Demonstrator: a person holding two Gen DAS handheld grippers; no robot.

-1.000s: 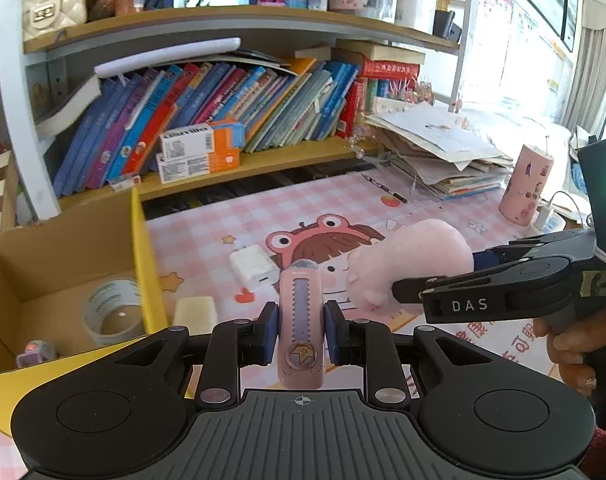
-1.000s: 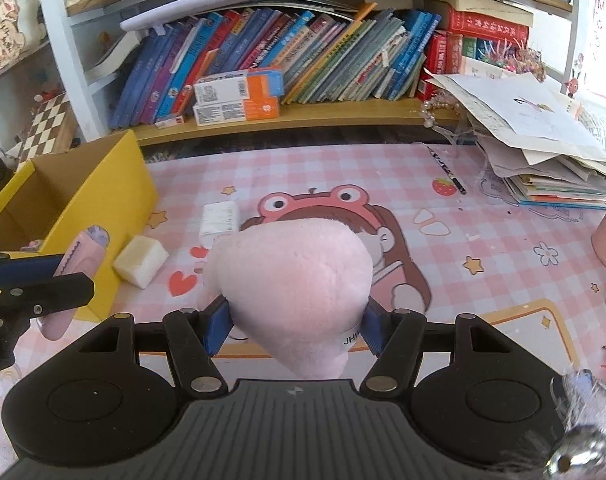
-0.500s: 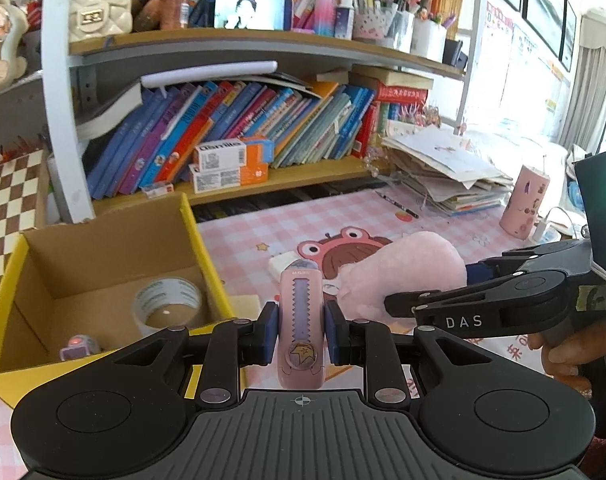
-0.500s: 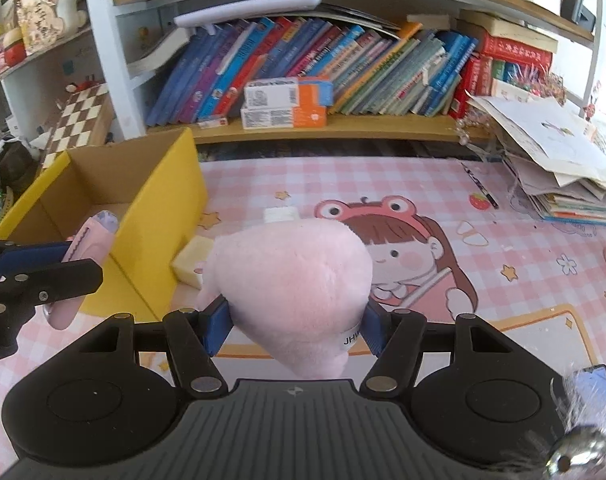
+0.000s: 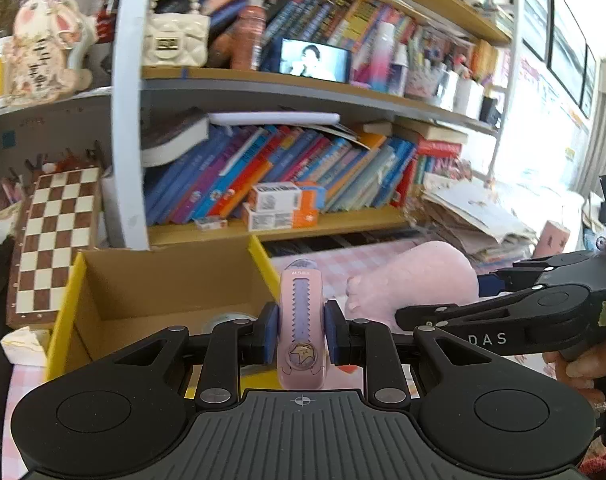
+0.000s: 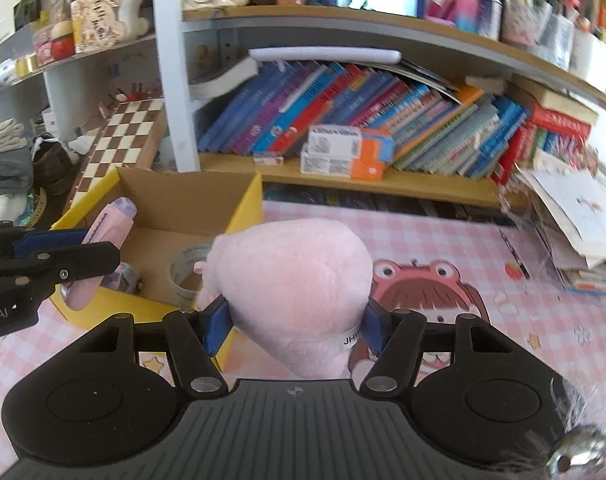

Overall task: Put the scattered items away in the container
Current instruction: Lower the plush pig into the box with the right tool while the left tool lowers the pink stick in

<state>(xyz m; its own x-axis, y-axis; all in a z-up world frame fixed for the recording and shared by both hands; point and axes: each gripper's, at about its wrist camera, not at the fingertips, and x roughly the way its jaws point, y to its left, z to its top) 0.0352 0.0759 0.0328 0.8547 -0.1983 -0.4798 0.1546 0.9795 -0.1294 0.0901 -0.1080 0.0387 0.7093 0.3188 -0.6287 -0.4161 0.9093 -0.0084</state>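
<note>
My left gripper [image 5: 301,330] is shut on a pink utility knife [image 5: 301,320] and holds it above the near wall of the yellow cardboard box [image 5: 67,312]. My right gripper [image 6: 293,326] is shut on a pink plush toy [image 6: 295,276] and holds it above the box's right wall [image 6: 249,204]. In the right wrist view the knife [image 6: 103,240] hangs over the box's left side. A roll of tape [image 6: 185,270] and a small purple item [image 6: 125,276] lie inside the box.
A bookshelf [image 6: 343,120] full of books stands behind the box. A chessboard [image 5: 55,240] leans at its left. A stack of papers [image 6: 575,216] lies at the right on the pink checked mat [image 6: 443,232]. A pen [image 6: 513,254] lies near the papers.
Both grippers have moved left and up with their items, from beside the box to over it. The box now sits closer and more central in both views.
</note>
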